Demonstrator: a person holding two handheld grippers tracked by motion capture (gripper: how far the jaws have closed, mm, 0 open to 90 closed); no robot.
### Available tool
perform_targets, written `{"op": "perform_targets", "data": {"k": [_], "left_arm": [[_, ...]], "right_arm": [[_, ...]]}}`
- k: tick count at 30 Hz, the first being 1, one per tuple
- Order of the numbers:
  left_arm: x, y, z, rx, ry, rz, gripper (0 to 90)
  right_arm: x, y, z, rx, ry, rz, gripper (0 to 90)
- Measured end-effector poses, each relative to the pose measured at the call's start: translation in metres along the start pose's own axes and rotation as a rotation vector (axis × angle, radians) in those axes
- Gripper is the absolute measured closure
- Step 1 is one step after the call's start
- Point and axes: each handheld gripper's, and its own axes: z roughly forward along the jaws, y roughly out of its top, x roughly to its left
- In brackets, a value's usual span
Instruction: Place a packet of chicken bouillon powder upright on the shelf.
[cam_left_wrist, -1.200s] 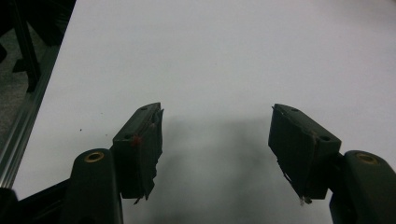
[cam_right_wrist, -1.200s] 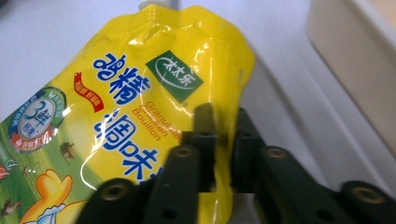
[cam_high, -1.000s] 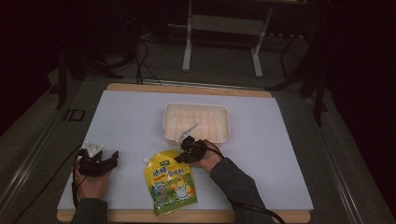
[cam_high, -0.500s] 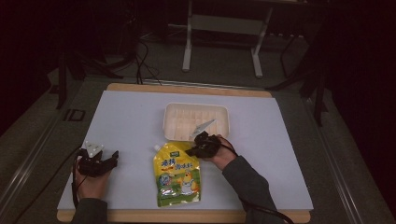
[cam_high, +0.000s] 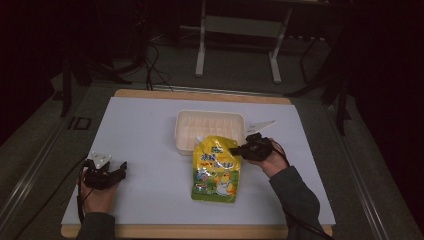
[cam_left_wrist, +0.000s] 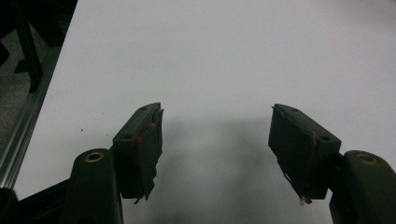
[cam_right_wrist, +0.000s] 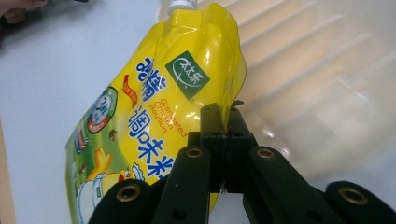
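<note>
Nearest the person, the left gripper (cam_high: 107, 172) rests low on the white table (cam_high: 140, 130) with its jaws wide apart and nothing between them; ahead of them lies bare white surface.

Farther in, the right gripper (cam_right_wrist: 224, 140) has its jaws pressed together on the side edge of a yellow pouch (cam_right_wrist: 154, 121), the flat seam running in between the two black pads. From those jaws the pouch spreads away to their left and forward, its white spout cap (cam_right_wrist: 181, 4) at the far top corner. In the high view the pouch (cam_high: 216, 170) lies mostly flat on the table, its upper end lifted toward and resting at the near rim of the white tray (cam_high: 210, 116) (whether the cap is over the rim or just against it is hard to tell).

The pouch looks like a soft, glossy film bag with contents that shift, probably granules by the label, so it will likely sag and swing below any pinch point and may slip on its slick face. The seam edge is the sensible hold, being flat and stiff. A grip nearer the spout corner would probably carry the weight more steadily.

Beyond the jaws, the tray's ribbed floor lies empty.
</note>
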Motion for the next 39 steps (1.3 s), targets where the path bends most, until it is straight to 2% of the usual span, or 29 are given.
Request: {"op": "perform_targets", "data": {"k": [2,6,8,12,19,21,28,29,39], "left_arm": [[0.0,0.0,0.0,0.001,0.0,-0.001,34.8],[0.0,0.0,0.0,0.0,0.001,0.0,34.8],[0.0,0.0,0.0,0.001,0.001,0.002,34.8],[0.0,0.0,0.0,0.002,0.003,0.005,34.8],[0.0,0.0,0.0,0.001,0.003,0.004,34.8],[-0.001,0.0,0.0,0.001,0.003,0.004,34.8],[-0.001,0.0,0.0,0.001,0.004,0.007,34.8],[-0.001,0.0,0.0,0.001,0.005,0.008,34.7],[-0.001,0.0,0.0,0.001,0.006,0.008,34.8]], "right_arm": [[-0.005,-0.004,-0.013,-0.004,-0.024,0.009,89.8],[-0.01,-0.009,-0.025,-0.014,-0.028,0.016,89.8],[-0.011,-0.014,-0.03,-0.016,0.001,0.024,89.8],[-0.01,-0.016,-0.03,-0.009,0.017,0.019,89.8],[-0.01,-0.011,-0.031,-0.007,0.089,0.016,89.2],[-0.009,-0.006,-0.033,-0.007,0.115,0.0,87.0],[-0.005,0.001,-0.038,0.013,0.156,-0.041,80.5],[-0.004,0.002,-0.039,0.021,0.175,-0.051,79.2],[0.0,0.005,-0.036,0.048,0.208,-0.074,76.0]]}}
